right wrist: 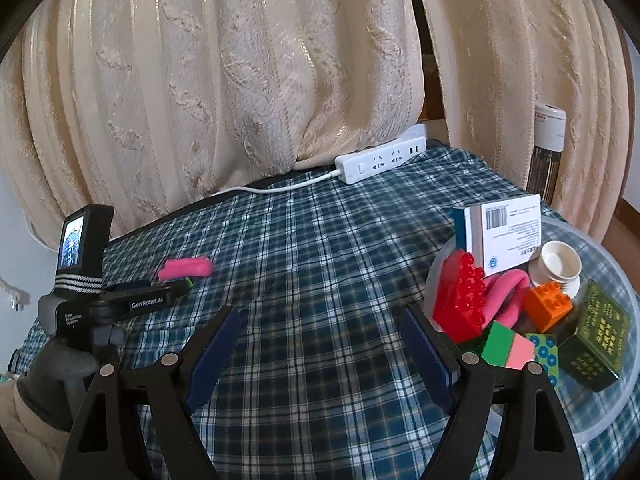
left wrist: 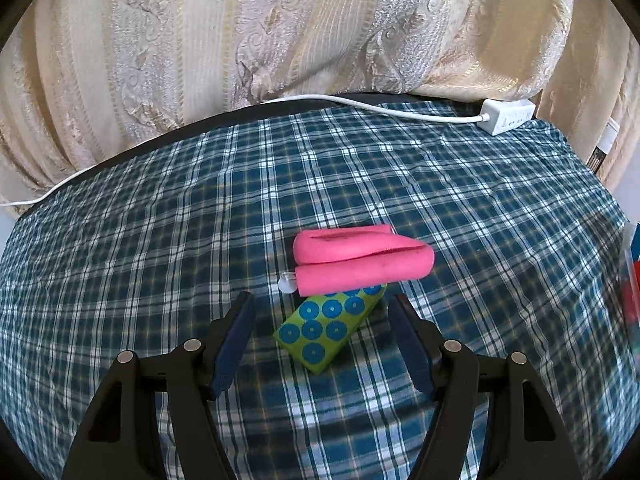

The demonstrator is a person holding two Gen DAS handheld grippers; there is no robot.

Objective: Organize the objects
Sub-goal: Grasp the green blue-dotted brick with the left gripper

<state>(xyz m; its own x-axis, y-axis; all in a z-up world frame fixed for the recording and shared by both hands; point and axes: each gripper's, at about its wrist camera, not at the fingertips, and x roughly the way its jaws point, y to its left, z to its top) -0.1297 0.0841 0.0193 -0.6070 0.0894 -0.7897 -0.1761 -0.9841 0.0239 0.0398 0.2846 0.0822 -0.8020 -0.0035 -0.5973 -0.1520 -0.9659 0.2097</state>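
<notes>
Plaid cloth (right wrist: 304,240) covers the table before cream curtains (right wrist: 200,80). Right of the right gripper (right wrist: 320,330), wide and empty, a clear bowl (right wrist: 624,392) holds red (right wrist: 460,300) and orange (right wrist: 548,306) bricks, a white box (right wrist: 506,232), a cup (right wrist: 558,266), and perhaps a dark green box (right wrist: 596,336). Ahead of the left gripper (left wrist: 322,314), wide and empty, a pink roll (left wrist: 362,260) lies on a dotted green block (left wrist: 328,326).

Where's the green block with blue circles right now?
In the left wrist view, the green block lies on the plaid cloth just ahead of the open left claw, its far end tucked under the pink foam piece.
</notes>
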